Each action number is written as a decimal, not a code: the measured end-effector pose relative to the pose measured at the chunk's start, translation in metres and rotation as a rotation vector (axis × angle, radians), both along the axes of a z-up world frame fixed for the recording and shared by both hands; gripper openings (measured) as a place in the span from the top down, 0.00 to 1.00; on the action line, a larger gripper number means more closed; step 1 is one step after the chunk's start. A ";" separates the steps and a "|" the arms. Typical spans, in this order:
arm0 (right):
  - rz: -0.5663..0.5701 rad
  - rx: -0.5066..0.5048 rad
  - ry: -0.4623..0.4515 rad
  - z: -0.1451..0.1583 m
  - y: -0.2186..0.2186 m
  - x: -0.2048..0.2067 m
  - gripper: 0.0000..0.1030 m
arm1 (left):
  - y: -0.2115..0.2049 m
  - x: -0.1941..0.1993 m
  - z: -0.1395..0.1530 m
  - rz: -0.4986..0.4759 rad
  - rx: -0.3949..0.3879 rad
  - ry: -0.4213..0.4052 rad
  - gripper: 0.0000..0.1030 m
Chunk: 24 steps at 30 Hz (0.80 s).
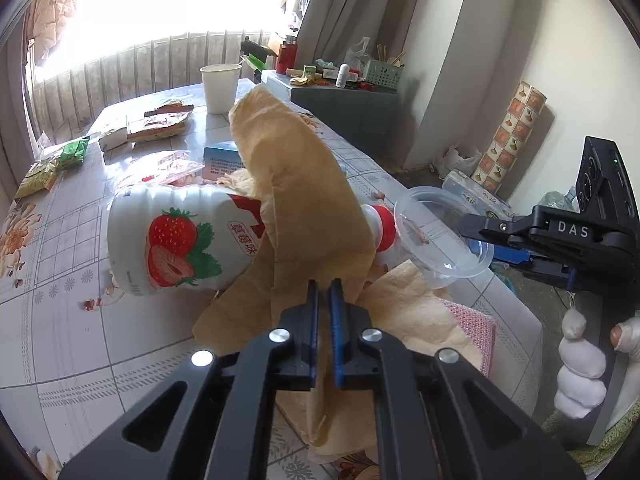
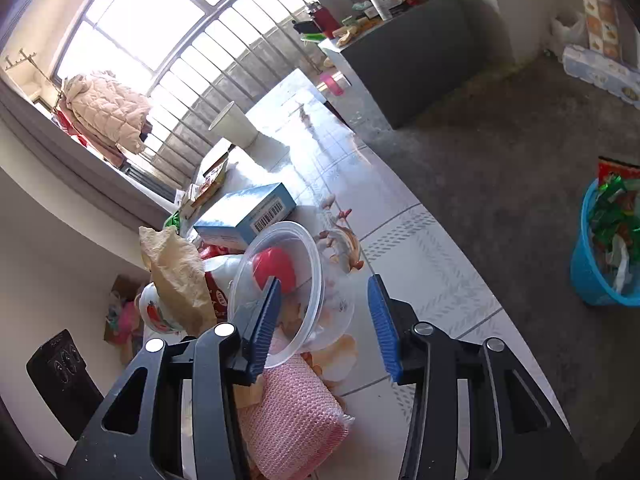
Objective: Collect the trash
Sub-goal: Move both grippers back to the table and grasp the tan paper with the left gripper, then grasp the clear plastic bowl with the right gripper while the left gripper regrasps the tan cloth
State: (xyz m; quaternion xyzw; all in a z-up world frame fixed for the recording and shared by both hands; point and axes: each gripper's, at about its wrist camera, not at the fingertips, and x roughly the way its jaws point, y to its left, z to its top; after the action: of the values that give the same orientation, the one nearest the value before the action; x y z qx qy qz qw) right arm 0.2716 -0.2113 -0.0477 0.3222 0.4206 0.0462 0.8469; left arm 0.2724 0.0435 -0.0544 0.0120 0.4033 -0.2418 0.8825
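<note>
On table: strawberry bottle point(image 1: 176, 248) lying on its side
Left gripper point(image 1: 324, 304): clamped on brown paper point(image 1: 296, 184)
Right gripper point(image 2: 326, 316): jaws wide apart, one finger inside clear plastic container point(image 2: 296, 292) rim
Bin: blue basket point(image 2: 588, 272) on floor

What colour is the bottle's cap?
Red; the bottle cap shows best in the right wrist view.

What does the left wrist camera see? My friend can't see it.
The left claw is shut on a crumpled brown paper sheet draped over a tipped white strawberry-picture bottle. Beside it, the right claw reaches around a clear round plastic tub.
</note>
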 end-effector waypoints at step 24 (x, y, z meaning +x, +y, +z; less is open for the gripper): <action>-0.038 -0.021 -0.061 0.017 -0.008 -0.031 0.95 | 0.117 -0.126 0.024 -0.056 -0.051 0.133 1.00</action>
State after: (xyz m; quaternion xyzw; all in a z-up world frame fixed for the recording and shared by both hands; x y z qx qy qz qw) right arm 0.2410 -0.2190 -0.0308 0.3199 0.3886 0.0356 0.8634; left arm 0.1464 0.1609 -0.0309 -0.0151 0.4541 -0.2769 0.8467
